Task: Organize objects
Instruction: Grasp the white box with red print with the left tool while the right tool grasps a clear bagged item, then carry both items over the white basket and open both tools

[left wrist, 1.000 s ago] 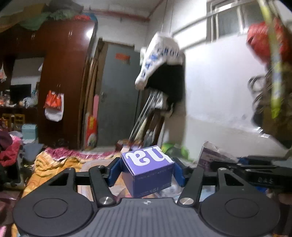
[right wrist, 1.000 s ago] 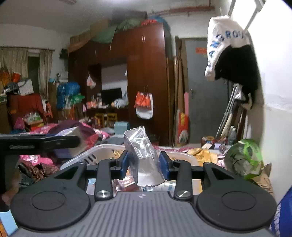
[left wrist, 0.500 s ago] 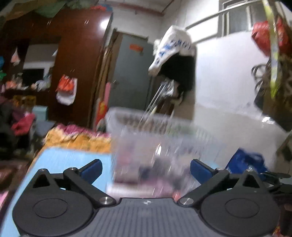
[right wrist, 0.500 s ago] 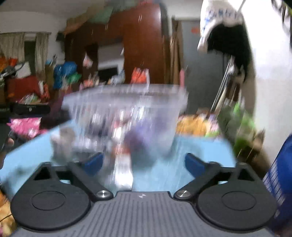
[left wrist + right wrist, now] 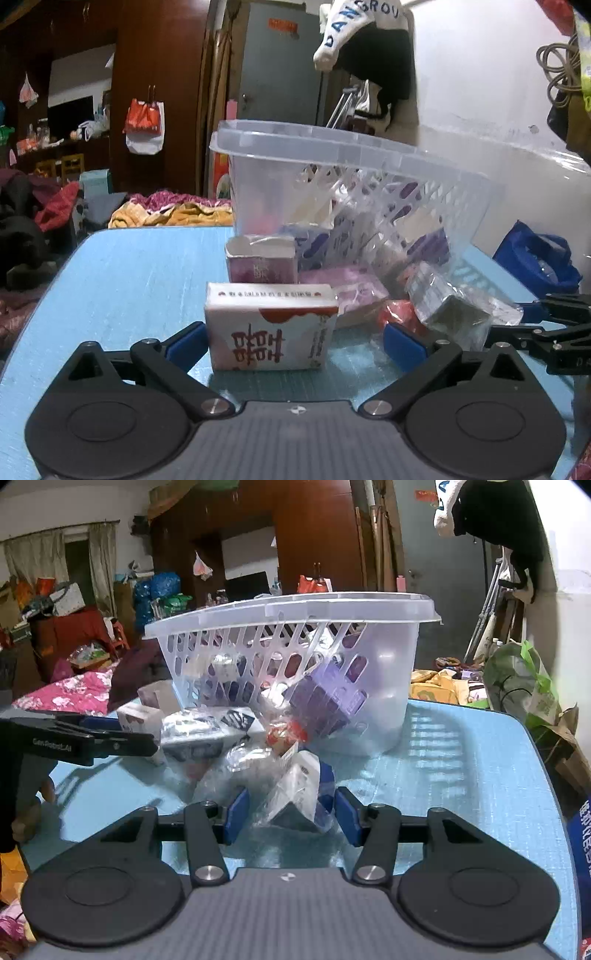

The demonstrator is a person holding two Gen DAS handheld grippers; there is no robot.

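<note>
My left gripper [image 5: 293, 341] has its jaws spread wide on the blue table [image 5: 140, 280], gripping nothing; the white box with red characters [image 5: 271, 326] stands between them, nearer the left one. At twelve o'clock is the translucent basket [image 5: 332, 155]. My right gripper [image 5: 288, 814] has its jaws partly open around a plastic-wrapped packet [image 5: 295, 797]; whether they touch it I cannot tell.

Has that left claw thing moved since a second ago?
Yes. The left gripper has dropped: the hanging white cap sits higher in its view, and it now reaches a white box on the table.
</note>
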